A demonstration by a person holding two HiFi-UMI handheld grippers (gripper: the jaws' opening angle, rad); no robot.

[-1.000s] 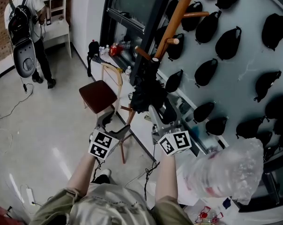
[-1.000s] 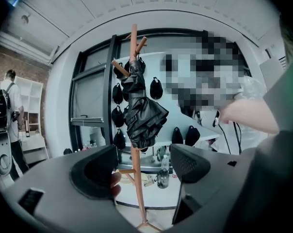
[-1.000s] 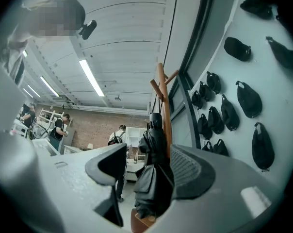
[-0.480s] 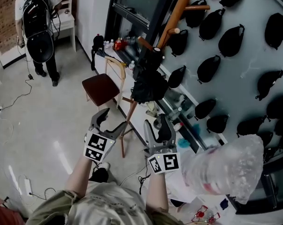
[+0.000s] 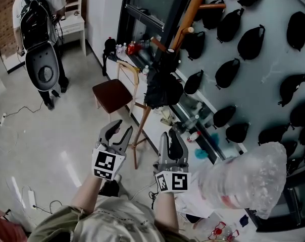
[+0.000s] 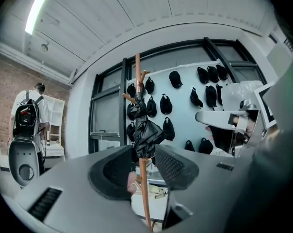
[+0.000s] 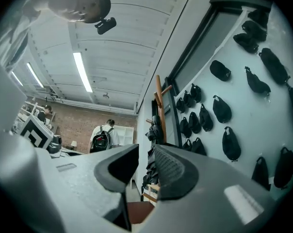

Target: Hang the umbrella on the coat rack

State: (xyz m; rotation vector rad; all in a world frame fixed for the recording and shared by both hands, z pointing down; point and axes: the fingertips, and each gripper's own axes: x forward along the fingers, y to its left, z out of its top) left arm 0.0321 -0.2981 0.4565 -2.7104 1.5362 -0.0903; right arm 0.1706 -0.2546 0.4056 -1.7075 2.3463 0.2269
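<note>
1. Left gripper [image 5: 117, 131]: jaws closing on nothing. Only the distant rack pole shows through the gap.
2. Right gripper [image 5: 171, 136]: jaws also closing, empty. A second ago they stood wide, just beside the umbrella [image 5: 163, 87]. They now sit drawn back, well apart from it.
3. Umbrella: folded, black, hanging from a peg of the coat rack [image 5: 187, 24], ahead of and above both sets of jaws, untouched.
4. Reading: the hanging looks finished, and both hands are backing away.

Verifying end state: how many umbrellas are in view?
1: a black folded umbrella hanging on the wooden coat rack, just right of the brown chair. None elsewhere that I can see.
</note>
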